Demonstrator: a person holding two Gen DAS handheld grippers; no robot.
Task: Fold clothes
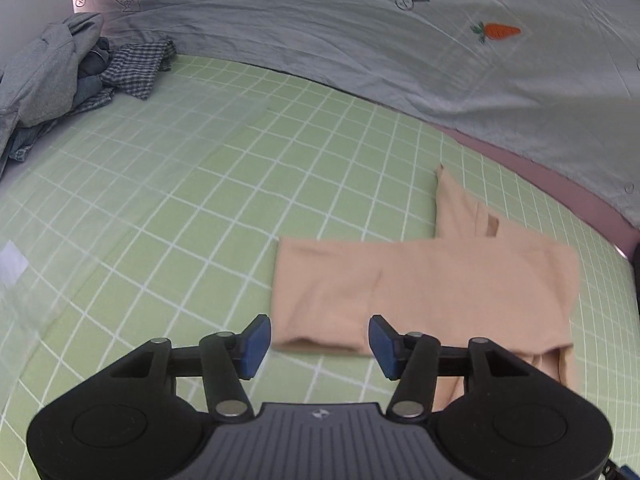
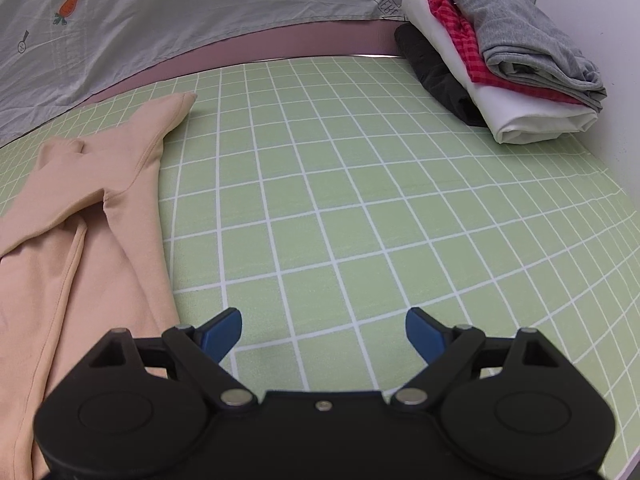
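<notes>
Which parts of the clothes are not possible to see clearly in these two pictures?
- Peach garment, left wrist view: near edge hidden behind the left gripper; blurred.
- Peach garment, right wrist view: cut off by the left edge.
- Unfolded pile, left wrist view: cut off at the left edge.
- Folded stack, right wrist view: lower items mostly covered.

A peach top (image 1: 424, 292) lies flat on the green grid mat (image 1: 200, 184), partly folded, one sleeve (image 1: 452, 208) reaching toward the upper right of the left view. A loose heap (image 1: 60, 80) of grey and checked clothes fills that view's upper left. Folded clothes (image 2: 508, 60) sit stacked at the right view's upper right.
</notes>
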